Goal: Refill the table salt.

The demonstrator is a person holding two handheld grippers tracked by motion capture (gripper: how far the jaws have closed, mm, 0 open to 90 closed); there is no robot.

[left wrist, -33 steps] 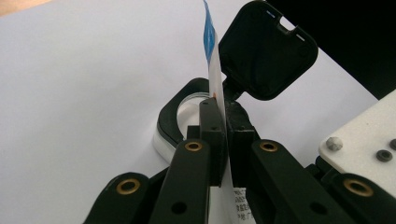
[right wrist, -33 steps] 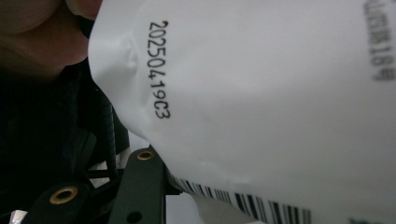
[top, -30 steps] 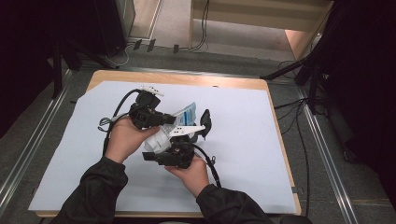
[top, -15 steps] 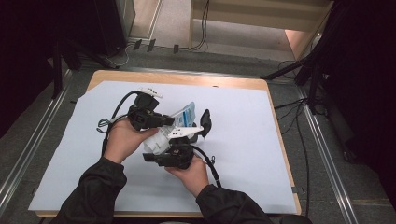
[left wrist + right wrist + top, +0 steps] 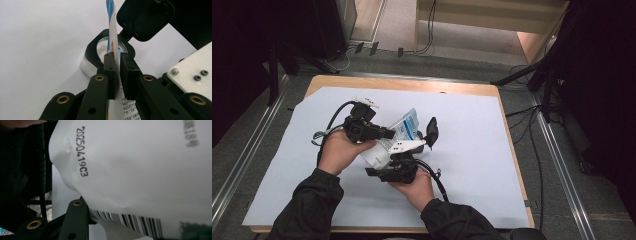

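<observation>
A white pouch [image 5: 406, 127] with a blue printed top is held up between both hands over the middle of the table. My left gripper [image 5: 385, 134] pinches its upper edge. In the left gripper view the pouch [image 5: 112, 30] stands edge-on between the pads [image 5: 110, 72]; the jaws have just been opening a little, with the film still caught between them. My right gripper [image 5: 404, 152] grips the pouch's lower body, whose white back with barcode [image 5: 140, 170] bulges over one finger [image 5: 75, 220]. Just beyond stands a white container [image 5: 93, 53] with a black rim, its black flip lid [image 5: 431, 131] open.
A pale sheet [image 5: 472, 150] covers the wooden table [image 5: 412, 86]. Cables trail from both grippers across the sheet. Beyond the table's far edge lie floor cables and dark stands.
</observation>
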